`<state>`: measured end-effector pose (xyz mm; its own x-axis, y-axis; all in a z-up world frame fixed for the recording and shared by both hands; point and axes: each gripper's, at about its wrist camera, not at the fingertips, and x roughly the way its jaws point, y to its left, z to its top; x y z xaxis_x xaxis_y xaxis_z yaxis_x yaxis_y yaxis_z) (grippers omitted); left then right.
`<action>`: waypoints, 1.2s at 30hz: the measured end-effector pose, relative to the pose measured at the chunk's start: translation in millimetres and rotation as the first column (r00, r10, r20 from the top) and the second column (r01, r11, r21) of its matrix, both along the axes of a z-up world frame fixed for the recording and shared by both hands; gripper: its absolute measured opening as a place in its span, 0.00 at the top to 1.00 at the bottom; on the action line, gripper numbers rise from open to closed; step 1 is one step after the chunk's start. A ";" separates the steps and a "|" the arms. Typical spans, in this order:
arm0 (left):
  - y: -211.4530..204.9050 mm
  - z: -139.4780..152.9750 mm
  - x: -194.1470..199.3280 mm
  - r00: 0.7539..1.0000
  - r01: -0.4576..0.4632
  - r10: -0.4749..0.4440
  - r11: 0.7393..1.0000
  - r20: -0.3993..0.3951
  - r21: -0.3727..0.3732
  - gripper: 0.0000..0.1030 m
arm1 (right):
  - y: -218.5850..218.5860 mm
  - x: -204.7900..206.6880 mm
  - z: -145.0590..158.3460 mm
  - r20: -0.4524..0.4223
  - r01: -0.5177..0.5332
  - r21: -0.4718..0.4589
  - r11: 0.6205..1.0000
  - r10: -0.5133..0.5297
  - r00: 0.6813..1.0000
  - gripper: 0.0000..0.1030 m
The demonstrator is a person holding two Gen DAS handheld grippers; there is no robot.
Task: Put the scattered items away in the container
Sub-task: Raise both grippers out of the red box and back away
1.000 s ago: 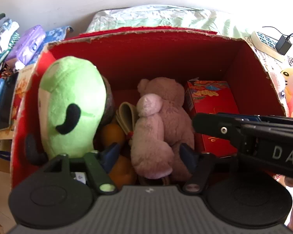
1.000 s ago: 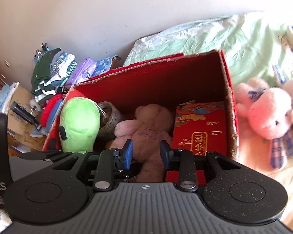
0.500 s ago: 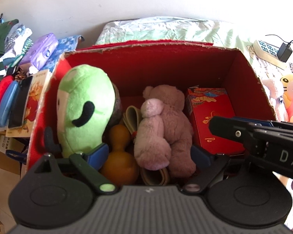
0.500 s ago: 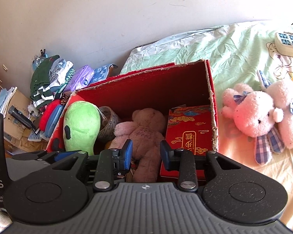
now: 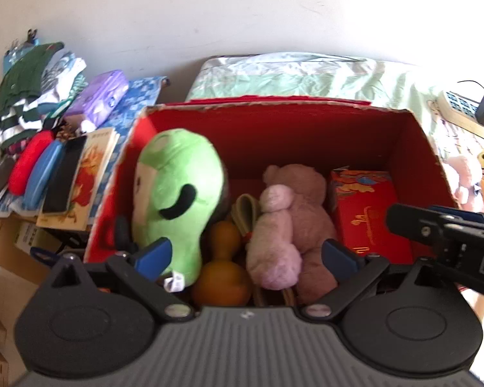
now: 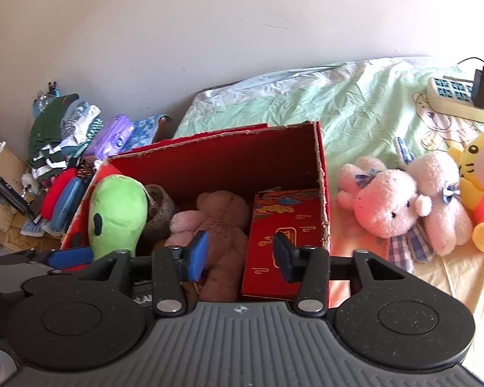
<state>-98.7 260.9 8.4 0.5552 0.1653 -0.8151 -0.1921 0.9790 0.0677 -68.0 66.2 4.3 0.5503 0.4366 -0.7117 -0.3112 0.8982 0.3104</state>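
Box: red cardboard, open top, standing on the bed; holds a green plush, a brown bear, a pink plush, a gourd and a red packet.
Left gripper: jaws wide apart, empty, above the near edge of the box.
Right gripper: jaws apart, empty, over the near right of the box.
Items left out: pink bunny, white bunny and tiger toy, lying on the bed just right of the box, touching one another.
Step in hand, as judged: reach for the pink bunny, the nearest to the box.
Method advised: swing the right gripper right, clear of the box wall; close on the bunny's body, not on an ear or ribbon; lift high enough to pass the rim.
Obstructions: the box's right wall stands between gripper and toys; the white bunny may drag along.
Space in box: tight; free room appears only at the far side.
Surroundings: power strip with charger at far right; clothes pile and books at left, outside the box.
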 end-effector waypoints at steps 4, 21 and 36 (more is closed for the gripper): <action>5.3 1.2 -1.6 1.000 -0.015 0.015 1.000 -0.003 -0.003 0.02 | 0.9 -0.6 -0.5 -0.012 0.007 0.000 1.000 -0.007 1.000 0.44; 31.2 14.6 -15.6 0.996 -0.069 0.068 0.998 0.055 0.003 0.01 | 11.2 -5.8 7.3 -0.012 0.072 -0.032 0.997 -0.073 0.997 0.27; 35.6 17.3 -19.8 0.994 -0.098 0.097 0.995 0.042 0.007 0.01 | 23.5 -3.1 5.4 -0.024 0.066 -0.077 0.995 -0.068 0.997 0.24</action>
